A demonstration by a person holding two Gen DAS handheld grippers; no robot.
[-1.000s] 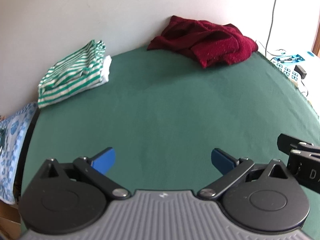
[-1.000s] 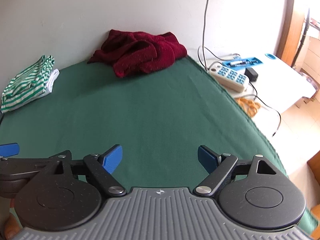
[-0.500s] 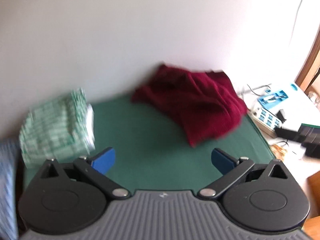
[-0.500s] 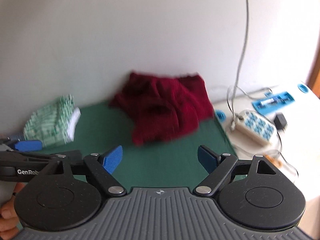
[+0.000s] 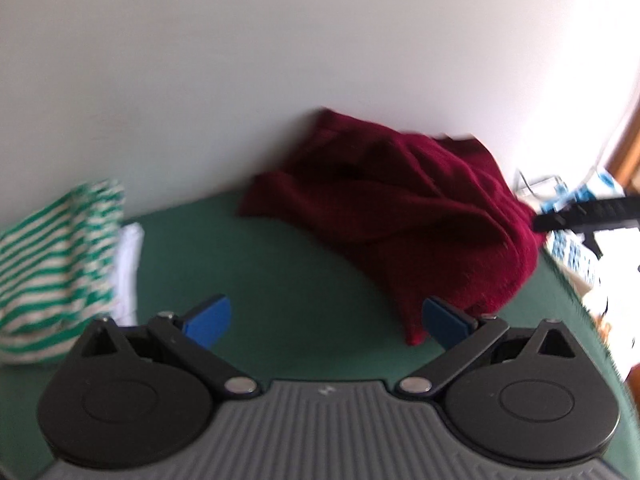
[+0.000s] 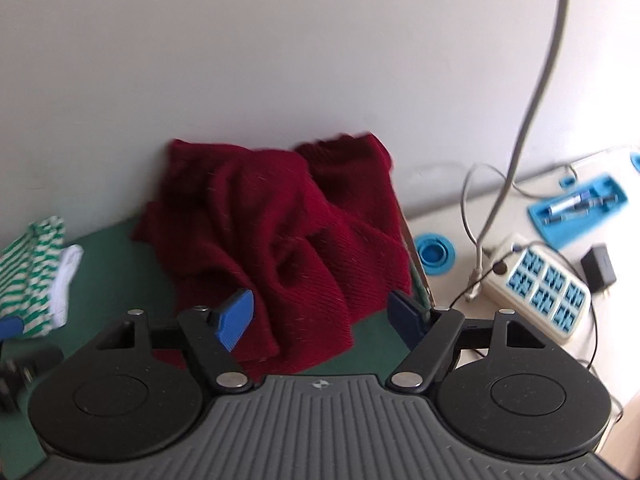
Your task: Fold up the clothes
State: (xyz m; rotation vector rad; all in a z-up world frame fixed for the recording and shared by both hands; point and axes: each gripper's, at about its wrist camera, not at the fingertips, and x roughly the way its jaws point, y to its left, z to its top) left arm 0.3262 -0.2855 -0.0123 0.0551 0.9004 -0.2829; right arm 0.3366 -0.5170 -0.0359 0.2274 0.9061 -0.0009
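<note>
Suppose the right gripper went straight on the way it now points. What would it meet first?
Most likely the crumpled dark red knitted garment: it fills the gap ahead of the open right gripper, heaped against the white wall. Depth is unclear.

White wall [image 6: 280, 60] behind. Right of the green cloth [image 6: 108, 264]: grey cable [image 6: 536, 92] hanging down to a white power strip [image 6: 540, 288], black adapter [image 6: 599, 268] just beside, blue tray [image 6: 580, 208] with tools, blue round cap [image 6: 434, 254].

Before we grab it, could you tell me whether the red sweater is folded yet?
Not folded: the red sweater lies crumpled in loose ridges against the wall.
</note>
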